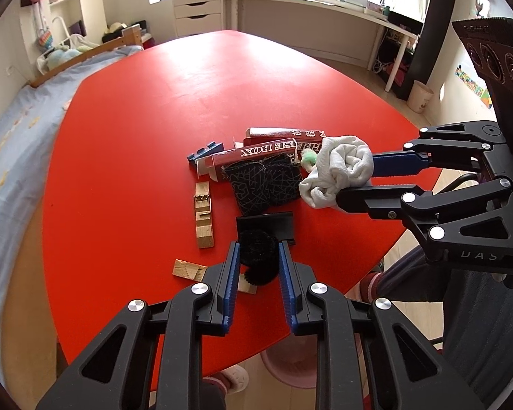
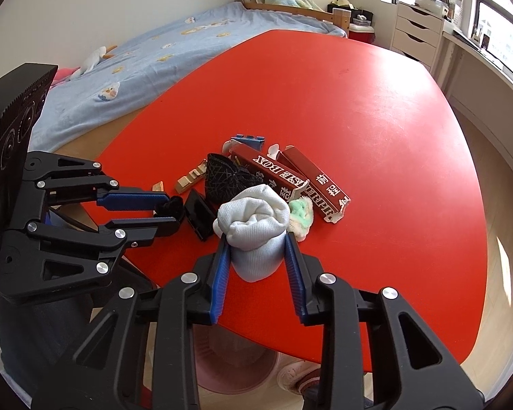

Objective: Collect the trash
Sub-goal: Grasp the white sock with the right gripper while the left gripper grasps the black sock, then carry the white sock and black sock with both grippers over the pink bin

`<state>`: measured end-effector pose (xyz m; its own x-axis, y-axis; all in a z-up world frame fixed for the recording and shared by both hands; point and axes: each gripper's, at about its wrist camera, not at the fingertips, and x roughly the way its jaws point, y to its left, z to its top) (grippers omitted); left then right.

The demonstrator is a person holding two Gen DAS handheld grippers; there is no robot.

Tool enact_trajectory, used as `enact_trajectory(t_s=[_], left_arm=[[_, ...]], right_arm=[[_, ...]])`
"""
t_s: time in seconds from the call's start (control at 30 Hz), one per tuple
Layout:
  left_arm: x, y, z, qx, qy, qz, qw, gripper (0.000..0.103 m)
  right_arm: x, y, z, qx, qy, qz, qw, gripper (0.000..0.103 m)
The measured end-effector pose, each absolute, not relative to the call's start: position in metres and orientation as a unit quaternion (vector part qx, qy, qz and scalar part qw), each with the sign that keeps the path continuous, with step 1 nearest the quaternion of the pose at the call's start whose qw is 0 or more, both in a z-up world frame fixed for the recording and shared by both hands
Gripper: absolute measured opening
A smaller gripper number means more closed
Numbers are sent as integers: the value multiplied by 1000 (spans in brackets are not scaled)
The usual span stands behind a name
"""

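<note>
My left gripper is shut on a black fuzzy ball near the front edge of the red table. From the right wrist view that gripper reaches in from the left with the black ball at its tips. My right gripper is shut on a rolled white cloth, its blue pads pressing both sides. In the left wrist view the right gripper comes from the right, holding the white cloth above the pile.
The pile holds two dark red boxes, a black patterned pouch, a green fluffy scrap, a black stand, wooden pieces and a blue part. A pink bin sits under the table's front edge. A bed lies alongside.
</note>
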<state>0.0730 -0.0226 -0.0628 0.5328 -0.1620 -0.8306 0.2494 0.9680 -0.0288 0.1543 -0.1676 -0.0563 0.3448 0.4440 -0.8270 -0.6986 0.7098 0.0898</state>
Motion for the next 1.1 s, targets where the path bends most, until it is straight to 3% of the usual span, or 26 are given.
enact_trajectory(t_s=[1.1], left_arm=[[-2, -19, -14, 13, 413, -114, 904, 22]], right_arm=[[76, -218, -3, -117, 395, 362, 836, 31]])
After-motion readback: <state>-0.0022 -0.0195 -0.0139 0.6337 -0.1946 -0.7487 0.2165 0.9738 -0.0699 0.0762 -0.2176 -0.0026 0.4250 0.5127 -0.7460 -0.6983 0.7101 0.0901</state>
